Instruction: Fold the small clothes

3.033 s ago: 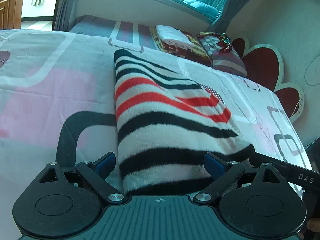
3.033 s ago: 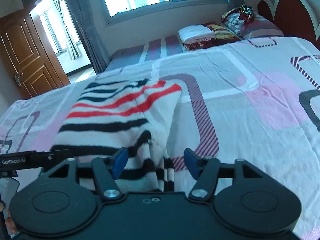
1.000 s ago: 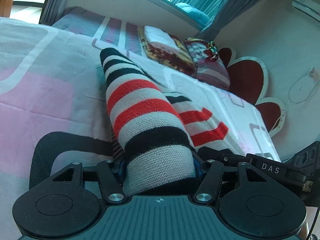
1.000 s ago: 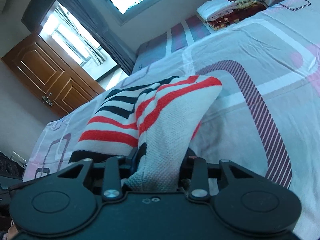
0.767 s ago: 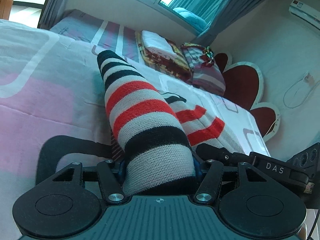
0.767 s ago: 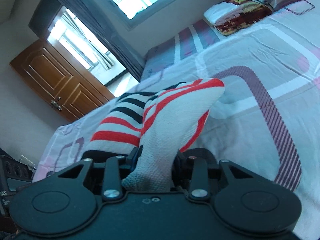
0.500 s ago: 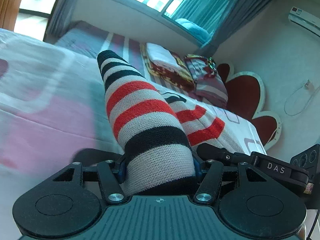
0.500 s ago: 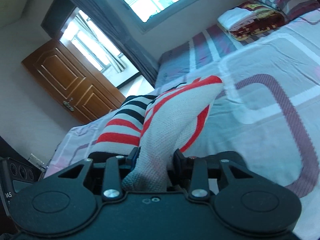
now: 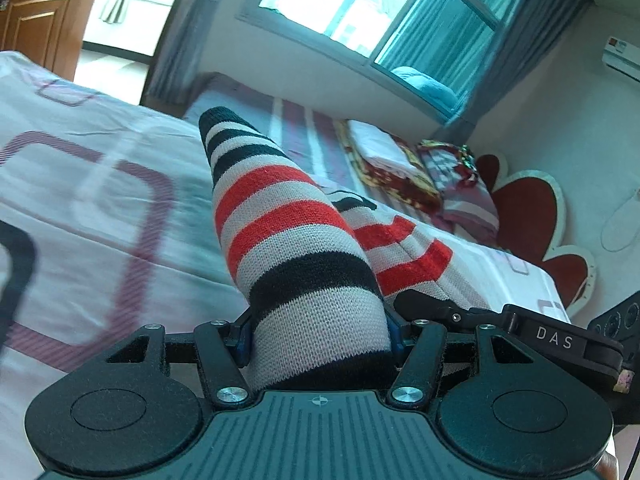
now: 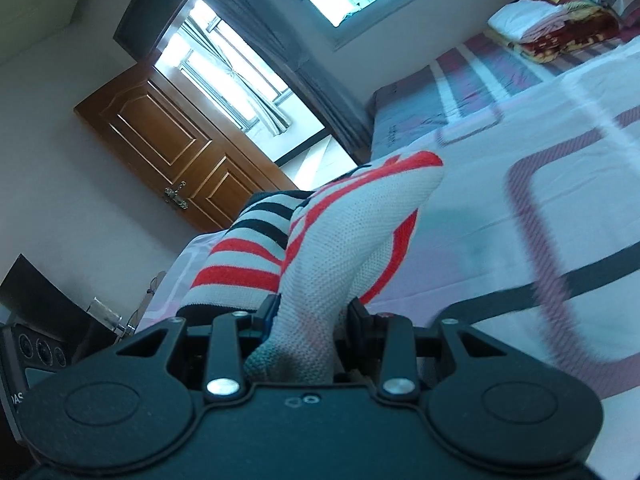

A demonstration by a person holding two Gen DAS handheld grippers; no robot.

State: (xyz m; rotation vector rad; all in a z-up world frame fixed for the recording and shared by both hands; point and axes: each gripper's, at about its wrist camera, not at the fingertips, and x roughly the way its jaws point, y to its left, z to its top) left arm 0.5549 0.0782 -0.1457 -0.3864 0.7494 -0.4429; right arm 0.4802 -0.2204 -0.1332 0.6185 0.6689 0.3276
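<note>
The bed (image 9: 100,216) fills both views, covered with a sheet of pink, grey and white shapes. At its far end lie a pile of folded blankets (image 9: 384,160) and a pillow (image 9: 460,188), below the window (image 9: 360,4). A brown door (image 10: 172,148) stands at the side. The striped sweater (image 9: 280,248) is lifted above the bed, bunched up. The left tool (image 9: 320,340) is clamped on one end of it; the right tool (image 10: 308,320) is clamped on the other end.
</note>
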